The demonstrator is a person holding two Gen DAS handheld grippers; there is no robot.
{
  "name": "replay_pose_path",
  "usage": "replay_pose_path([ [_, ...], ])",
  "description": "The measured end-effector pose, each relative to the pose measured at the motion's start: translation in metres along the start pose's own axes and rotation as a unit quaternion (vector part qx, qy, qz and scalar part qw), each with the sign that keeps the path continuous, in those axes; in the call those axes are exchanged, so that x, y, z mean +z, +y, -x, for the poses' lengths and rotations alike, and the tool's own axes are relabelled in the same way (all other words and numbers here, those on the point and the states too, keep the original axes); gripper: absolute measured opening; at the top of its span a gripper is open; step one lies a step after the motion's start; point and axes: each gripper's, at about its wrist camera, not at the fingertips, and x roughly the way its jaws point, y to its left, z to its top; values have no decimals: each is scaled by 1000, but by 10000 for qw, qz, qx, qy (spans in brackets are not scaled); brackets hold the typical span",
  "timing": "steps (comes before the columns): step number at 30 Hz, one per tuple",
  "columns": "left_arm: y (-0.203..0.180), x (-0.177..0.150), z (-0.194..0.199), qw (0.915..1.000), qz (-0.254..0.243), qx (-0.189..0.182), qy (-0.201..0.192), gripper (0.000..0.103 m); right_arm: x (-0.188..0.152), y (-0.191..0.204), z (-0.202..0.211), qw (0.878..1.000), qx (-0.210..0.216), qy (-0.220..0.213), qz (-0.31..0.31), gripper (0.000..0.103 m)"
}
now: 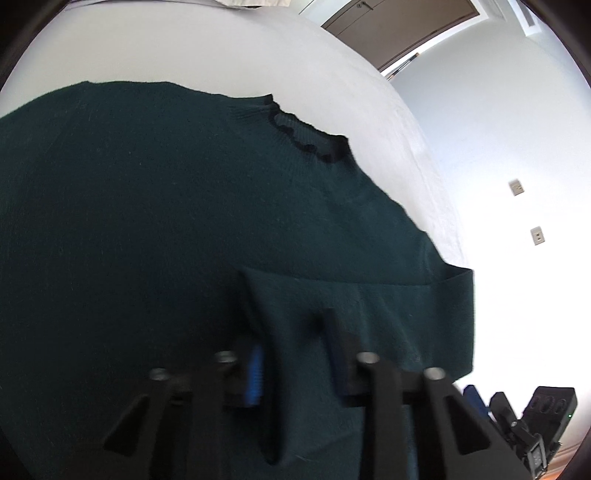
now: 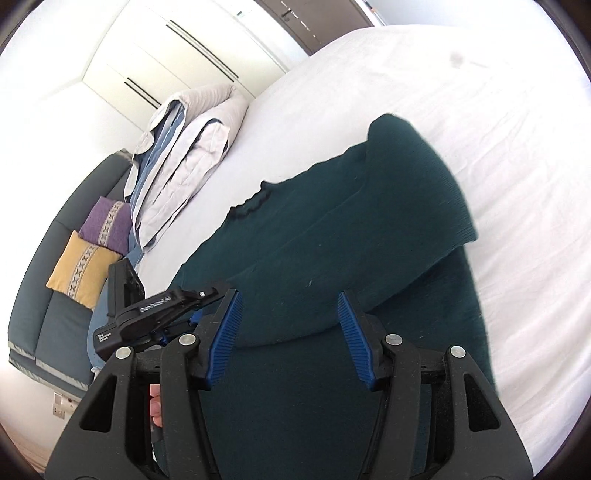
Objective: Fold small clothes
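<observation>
A dark green knit sweater (image 1: 147,221) lies flat on a white bed (image 1: 258,55), its ruffled collar (image 1: 303,129) toward the far side. My left gripper (image 1: 291,354) is shut on a fold of the sweater's sleeve or edge (image 1: 369,314), which drapes between and over its fingers. In the right wrist view the sweater (image 2: 332,240) has one sleeve folded across the body. My right gripper (image 2: 290,328) is open and empty just above the sweater's lower part. The left gripper (image 2: 162,314) shows at the sweater's left edge.
A folded grey and blue duvet (image 2: 184,155) lies on the bed's far left. A dark sofa with a yellow cushion (image 2: 81,269) and a purple cushion (image 2: 107,221) stands beyond. White wardrobe doors (image 2: 166,55) and a brown door (image 1: 399,26) are behind.
</observation>
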Motion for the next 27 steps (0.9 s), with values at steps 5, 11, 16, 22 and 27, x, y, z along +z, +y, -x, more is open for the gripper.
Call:
replay_pose_path([
  [5, -16, 11, 15, 9983, -497, 92, -275, 9, 20, -16, 16, 9995, -241, -211, 16, 53],
  [11, -21, 33, 43, 9916, -784, 198, -1014, 9, 71, -42, 18, 9956, -816, -467, -33, 53],
  [16, -3, 42, 43, 9861, -847, 469, -1352, 9, 115, -68, -3, 9919, -1212, -371, -113, 53],
  [22, 23, 37, 20, 9895, -603, 520, -1210, 9, 146, -90, -60, 9886, -1499, 84, -131, 53],
  [27, 32, 36, 19, 9896, -561, 459, -1246, 9, 158, -101, -98, 9835, -1770, 359, 120, 27],
])
